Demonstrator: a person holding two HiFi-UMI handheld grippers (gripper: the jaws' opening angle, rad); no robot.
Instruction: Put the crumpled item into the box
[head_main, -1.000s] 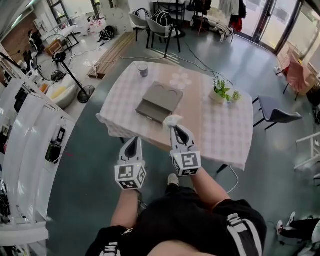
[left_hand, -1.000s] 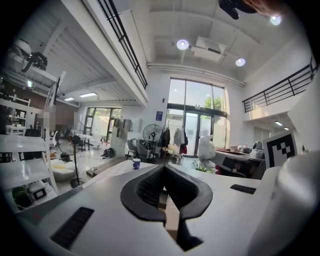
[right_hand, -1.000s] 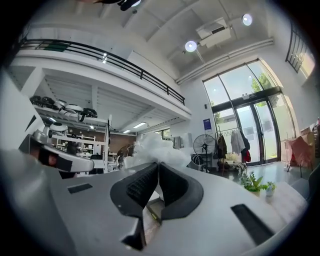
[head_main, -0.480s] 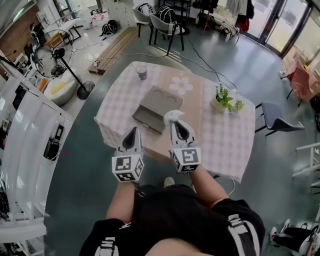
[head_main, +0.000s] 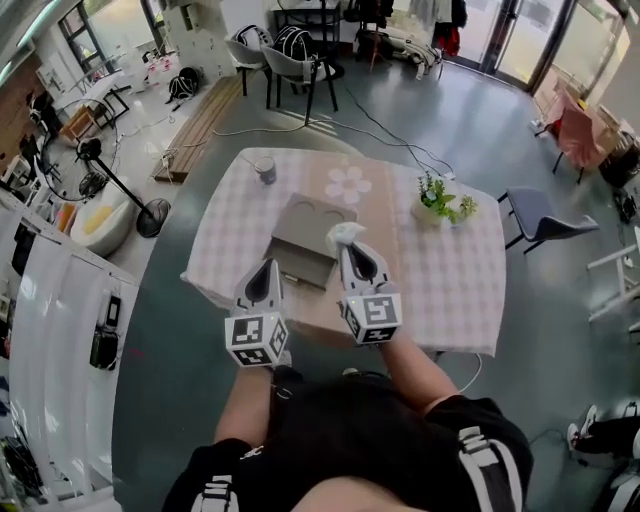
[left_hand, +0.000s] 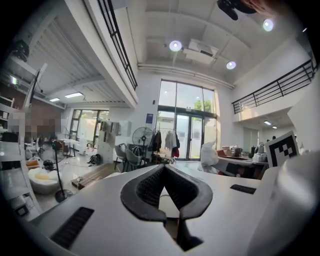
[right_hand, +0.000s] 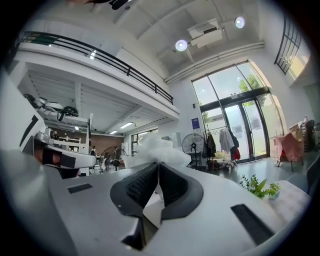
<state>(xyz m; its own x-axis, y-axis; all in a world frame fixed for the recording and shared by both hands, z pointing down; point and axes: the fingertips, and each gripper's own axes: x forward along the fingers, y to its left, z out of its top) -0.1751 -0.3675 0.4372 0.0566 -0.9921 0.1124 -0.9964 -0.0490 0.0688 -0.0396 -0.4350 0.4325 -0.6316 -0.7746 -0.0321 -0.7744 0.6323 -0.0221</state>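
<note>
A white crumpled item (head_main: 346, 234) sticks out of my right gripper (head_main: 352, 252), which is shut on it; in the right gripper view the crumpled item (right_hand: 156, 148) bulges above the closed tips of the right gripper (right_hand: 158, 166). The grey box (head_main: 312, 236) lies on the checked table (head_main: 450, 290), its lid closed, and the crumpled item hangs over its right edge. My left gripper (head_main: 266, 267) is held near the table's front edge, left of the right one, shut with nothing between its tips. The left gripper (left_hand: 164, 169) points level across the room, and the crumpled item (left_hand: 209, 154) shows at its right.
On the table stand a small cup (head_main: 265, 170) at the far left corner, a flower-shaped mat (head_main: 348, 185) behind the box and a potted plant (head_main: 436, 200) at the right. A grey chair (head_main: 545, 215) stands right of the table. White shelving (head_main: 50, 300) lines the left.
The view has shifted toward the table; both grippers now reach over its front edge. The right gripper still holds the crumpled item, now over the box's right edge.
</note>
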